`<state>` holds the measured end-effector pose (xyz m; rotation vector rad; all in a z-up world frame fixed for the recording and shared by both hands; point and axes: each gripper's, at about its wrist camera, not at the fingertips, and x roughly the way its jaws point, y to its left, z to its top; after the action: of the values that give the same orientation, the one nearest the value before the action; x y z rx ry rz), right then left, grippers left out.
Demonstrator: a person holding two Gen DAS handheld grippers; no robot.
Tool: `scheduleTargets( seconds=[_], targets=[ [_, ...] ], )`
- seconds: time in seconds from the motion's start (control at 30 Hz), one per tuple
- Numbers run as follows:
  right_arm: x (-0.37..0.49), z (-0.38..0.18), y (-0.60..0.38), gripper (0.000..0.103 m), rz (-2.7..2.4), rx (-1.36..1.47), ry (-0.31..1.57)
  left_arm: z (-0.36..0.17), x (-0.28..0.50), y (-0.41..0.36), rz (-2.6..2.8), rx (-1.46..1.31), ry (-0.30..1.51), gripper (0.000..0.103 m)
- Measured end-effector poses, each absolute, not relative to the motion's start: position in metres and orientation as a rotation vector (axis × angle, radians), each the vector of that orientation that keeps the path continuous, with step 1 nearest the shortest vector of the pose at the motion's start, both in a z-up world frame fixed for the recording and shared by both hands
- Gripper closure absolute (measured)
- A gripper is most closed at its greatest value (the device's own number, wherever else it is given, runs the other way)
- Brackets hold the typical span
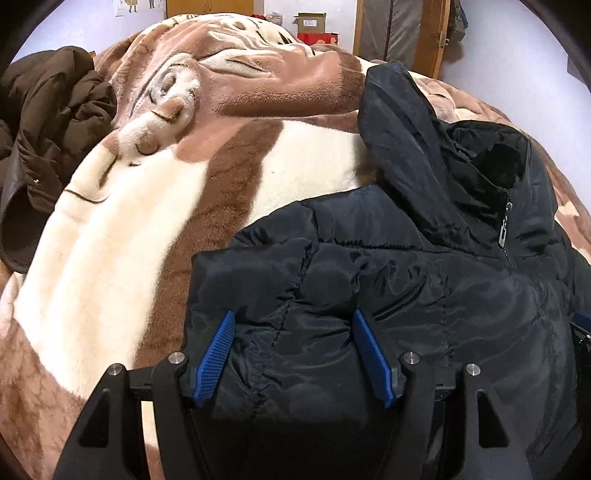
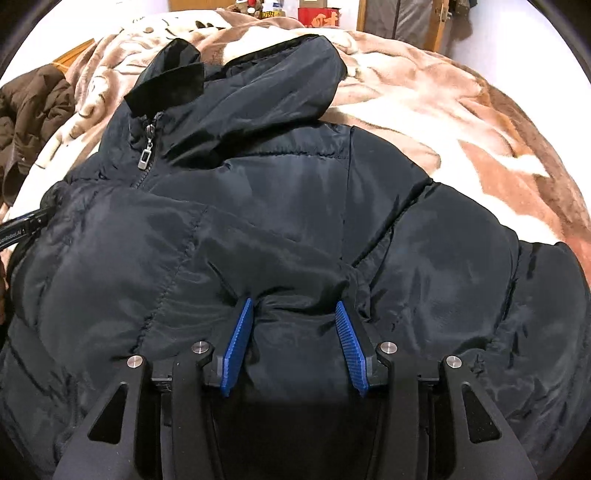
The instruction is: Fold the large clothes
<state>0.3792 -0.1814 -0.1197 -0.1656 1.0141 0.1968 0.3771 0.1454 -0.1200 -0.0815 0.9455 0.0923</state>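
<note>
A black puffy hooded jacket (image 1: 424,266) lies zipped on a brown and cream blanket (image 1: 155,206); it also fills the right wrist view (image 2: 280,199). Its hood (image 2: 258,85) points away, and the zipper pull (image 2: 146,157) shows at the collar. My left gripper (image 1: 293,317) has its blue fingers spread wide with a thick fold of the jacket's left side bulging between them. My right gripper (image 2: 295,306) also stands wide, with a bunched fold of jacket fabric between its fingers. Neither pair of pads presses the fabric flat.
A brown jacket (image 1: 51,122) lies crumpled at the blanket's left edge, also in the right wrist view (image 2: 29,107). Cardboard and red boxes (image 1: 314,29) and a wooden door frame (image 1: 436,33) stand beyond the bed.
</note>
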Motion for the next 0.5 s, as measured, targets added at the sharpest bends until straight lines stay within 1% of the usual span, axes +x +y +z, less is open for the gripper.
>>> scheduleTargets(
  seconds=[0.1, 0.17, 0.33, 0.5],
  targets=[
    [0.373, -0.105, -0.188, 0.056, 0.191, -0.117, 1.038, -0.098, 0.365, 0.139, 0.107, -0.073, 0.952, 0.036],
    [0.357, -0.087, -0.194, 0.056, 0.191, -0.107, 1.011, -0.081, 0.348, 0.131, 0.082, -0.071, 0.934, 0.036],
    [0.292, -0.057, -0.216, 0.056, 0.167, -0.081, 0.958, -0.041, 0.289, 0.098, 0.022, -0.085, 0.887, 0.036],
    [0.228, -0.044, -0.238, 0.056, 0.132, -0.07, 0.943, -0.01, 0.228, 0.054, -0.051, -0.071, 0.844, 0.036]
  ],
)
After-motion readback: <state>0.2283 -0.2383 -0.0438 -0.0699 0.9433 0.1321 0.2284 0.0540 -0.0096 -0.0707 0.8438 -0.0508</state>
